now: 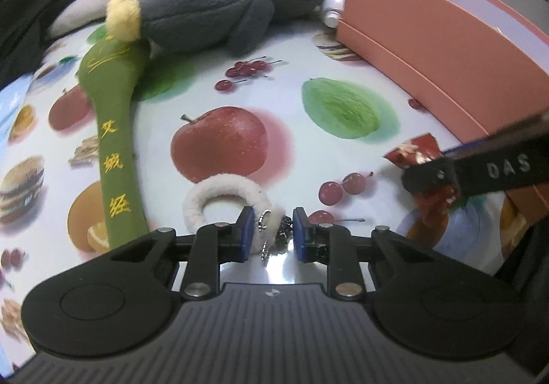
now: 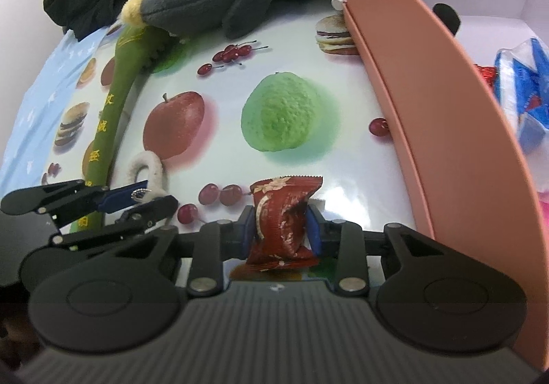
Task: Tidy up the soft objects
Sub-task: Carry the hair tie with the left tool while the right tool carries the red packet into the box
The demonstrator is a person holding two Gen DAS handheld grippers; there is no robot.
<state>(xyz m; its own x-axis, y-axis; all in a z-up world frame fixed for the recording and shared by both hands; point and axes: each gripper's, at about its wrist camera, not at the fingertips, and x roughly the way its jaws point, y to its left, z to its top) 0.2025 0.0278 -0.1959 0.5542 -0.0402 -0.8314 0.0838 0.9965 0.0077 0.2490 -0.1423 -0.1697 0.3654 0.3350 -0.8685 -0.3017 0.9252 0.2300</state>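
My left gripper (image 1: 272,233) is shut on the metal charm end of a fluffy white ring (image 1: 219,187), which lies on the fruit-print tablecloth (image 1: 274,99). From the right wrist view, the same ring (image 2: 151,168) sticks out of the left gripper (image 2: 154,197) at the lower left. My right gripper (image 2: 281,226) is shut on a crumpled red snack packet (image 2: 274,199), held upright just above the cloth. The packet (image 1: 418,154) also shows at the right of the left wrist view. A grey and white plush toy (image 1: 212,7) lies at the back.
A green cloth stick with yellow characters (image 1: 115,130) lies along the left. A pink box (image 2: 429,92) stands at the right, with blue packets (image 2: 525,89) inside. A white bottle (image 1: 334,8) lies at the box's far corner. Black cloth (image 1: 27,13) is heaped at the back left.
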